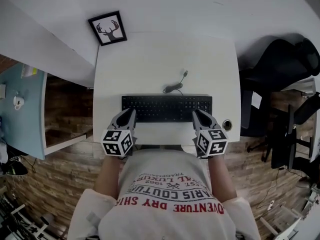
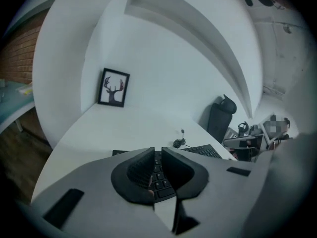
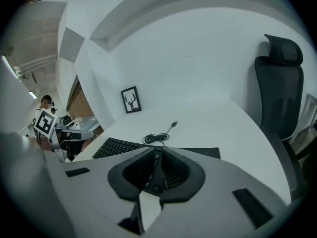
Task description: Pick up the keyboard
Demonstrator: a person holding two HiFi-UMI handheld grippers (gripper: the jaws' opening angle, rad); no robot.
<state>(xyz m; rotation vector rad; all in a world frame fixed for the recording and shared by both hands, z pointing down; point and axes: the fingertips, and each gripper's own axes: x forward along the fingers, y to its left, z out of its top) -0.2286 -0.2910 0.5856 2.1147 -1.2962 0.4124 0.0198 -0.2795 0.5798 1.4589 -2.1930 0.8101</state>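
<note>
A: Setting: white desk (image 1: 150,59) against a white wall, with a brown patterned floor on either side. A framed deer picture (image 1: 107,28) stands at the desk's far left corner. A black office chair (image 1: 280,59) is off to the right.

B: Keyboard?

A: The black keyboard (image 1: 166,108) lies flat, keys up, on the near half of the desk, roughly centred. Its long axis runs left to right, parallel to the near desk edge. The cable (image 1: 174,88) leaves the far edge in a loose coil. The plug (image 1: 185,73) lies free on the desk, pointing away from the person.

B: Grippers?

A: The left gripper (image 1: 132,112) has its tips over the keyboard's near edge, close to the left end. The right gripper (image 1: 196,113) is placed the same way, close to the right end. Both point away from the person, across the keyboard's short axis.

B: Finger state, left?

A: In the left gripper view the fingers are drawn almost together, with only a thin slit at the tips. Nothing is clamped. Keys show below, through the opening behind the tips.

B: Right?

A: In the right gripper view the fingertips meet with nothing between them. Keys are visible beneath. I cannot tell whether either gripper's tips touch the keys.

B: Other items?

A: A round cable hole (image 1: 227,125) sits in the desk just to the right of the right gripper.
</note>
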